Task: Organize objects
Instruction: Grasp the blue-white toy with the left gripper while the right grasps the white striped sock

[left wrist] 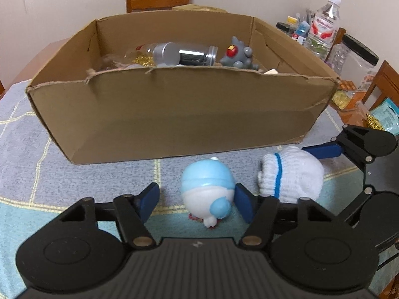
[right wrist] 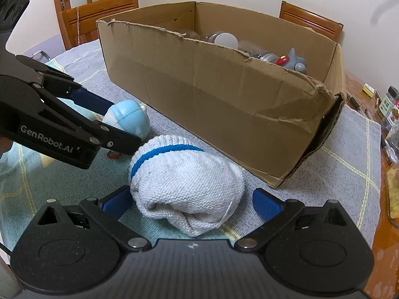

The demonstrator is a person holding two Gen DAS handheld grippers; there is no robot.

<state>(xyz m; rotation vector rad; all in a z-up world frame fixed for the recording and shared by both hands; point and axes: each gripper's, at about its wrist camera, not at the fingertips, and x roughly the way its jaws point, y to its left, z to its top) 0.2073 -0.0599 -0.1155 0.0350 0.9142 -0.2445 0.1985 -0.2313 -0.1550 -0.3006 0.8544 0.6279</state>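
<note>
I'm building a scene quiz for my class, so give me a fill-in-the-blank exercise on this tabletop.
1. The grey monster figurine lies inside the brown ____ box.
2. The rolled white knitted sock has a ____ stripe.
3. The left gripper straddles the round pale-blue and ____ toy.
4. The right gripper's fingers flank the ____.

Answers: cardboard; blue; white; sock

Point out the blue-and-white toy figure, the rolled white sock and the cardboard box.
Blue-and-white plastic toy figure (left wrist: 207, 186): left wrist view, blue cap.
Rolled white knitted sock (right wrist: 187, 182): right wrist view, top.
Brown cardboard box (left wrist: 174, 114): left wrist view, front wall.
</note>
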